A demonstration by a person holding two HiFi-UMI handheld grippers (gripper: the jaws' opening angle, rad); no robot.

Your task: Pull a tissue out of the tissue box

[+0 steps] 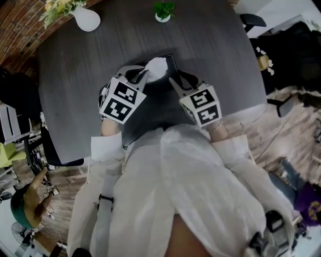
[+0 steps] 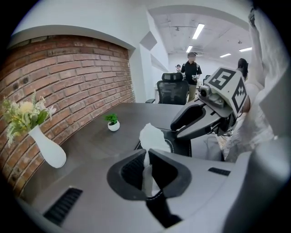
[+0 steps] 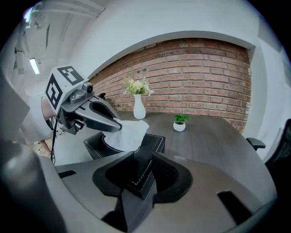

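Observation:
A black leather tissue box (image 1: 168,65) lies on the dark table (image 1: 80,90) just in front of me, with a white tissue (image 1: 156,66) standing up from its top slot. My left gripper (image 1: 147,74) reaches in from the left; in the left gripper view it (image 2: 146,154) is shut on the lower part of the tissue (image 2: 152,135). My right gripper (image 1: 173,81) is at the box's near right side. Seen in the right gripper view, it (image 3: 143,157) is shut on a stitched corner of the tissue box (image 3: 152,143), and the left gripper (image 3: 113,125) holds the tissue (image 3: 131,133).
A white vase with flowers (image 1: 86,19) stands at the table's far left and a small potted plant (image 1: 163,11) at its far middle. A brick wall (image 2: 68,77) runs behind. Black office chairs (image 2: 173,88) and standing people (image 2: 191,73) are beyond the table's end.

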